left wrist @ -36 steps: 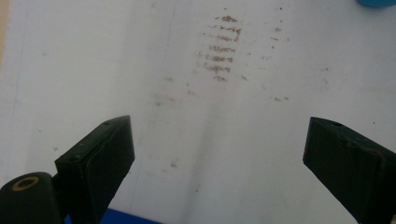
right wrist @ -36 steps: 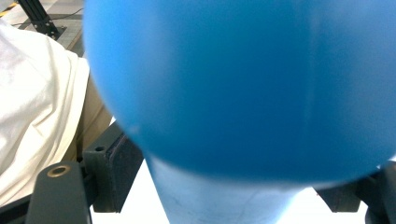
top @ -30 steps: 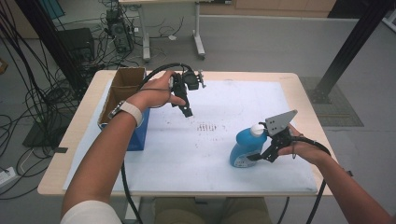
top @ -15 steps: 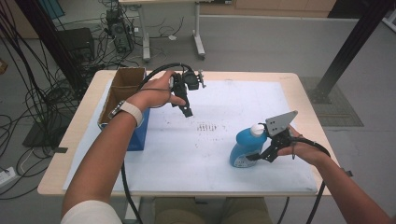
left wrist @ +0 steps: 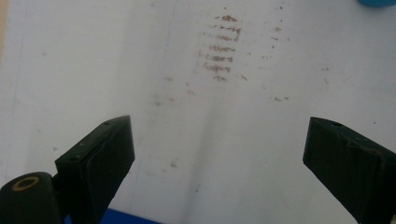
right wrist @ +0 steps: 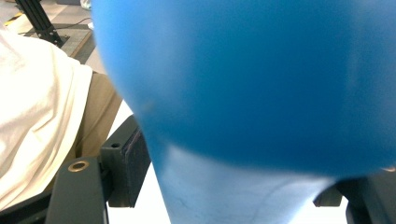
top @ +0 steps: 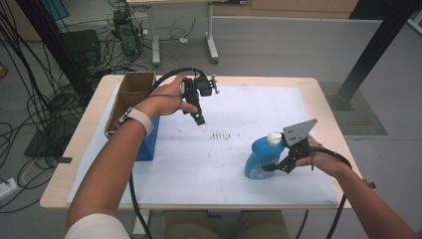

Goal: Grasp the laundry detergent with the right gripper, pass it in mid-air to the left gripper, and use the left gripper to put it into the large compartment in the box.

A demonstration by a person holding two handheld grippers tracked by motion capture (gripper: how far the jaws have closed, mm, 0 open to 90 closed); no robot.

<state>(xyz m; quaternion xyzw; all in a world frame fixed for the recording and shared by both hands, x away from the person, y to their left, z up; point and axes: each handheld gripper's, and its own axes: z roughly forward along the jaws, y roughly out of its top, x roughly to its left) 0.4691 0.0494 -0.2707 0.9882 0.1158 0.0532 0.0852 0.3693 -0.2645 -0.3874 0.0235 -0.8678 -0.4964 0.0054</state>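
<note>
A blue plastic bottle (top: 258,155) with a white cap (top: 274,138) stands on the white sheet at the right front of the table. My right gripper (top: 271,167) reaches it from the right. Its jaws have just been closing with the bottle's narrow waist (right wrist: 233,186) between them, and both pads now lie against the waist. My left gripper (top: 199,119) hangs in the air over the table's back left, tips pointing down. Its jaws stand wide apart in the left gripper view (left wrist: 217,154), with nothing between them.
An open cardboard box (top: 133,89) stands at the table's left edge with a blue box (top: 149,142) in front of it. Brown smudges (top: 224,135) mark the white sheet (top: 209,179) mid-table. Desks and cables stand on the floor behind.
The right gripper's jaws have drawn in a little around the bottle. Both hands and the bottle have stayed where they were.
</note>
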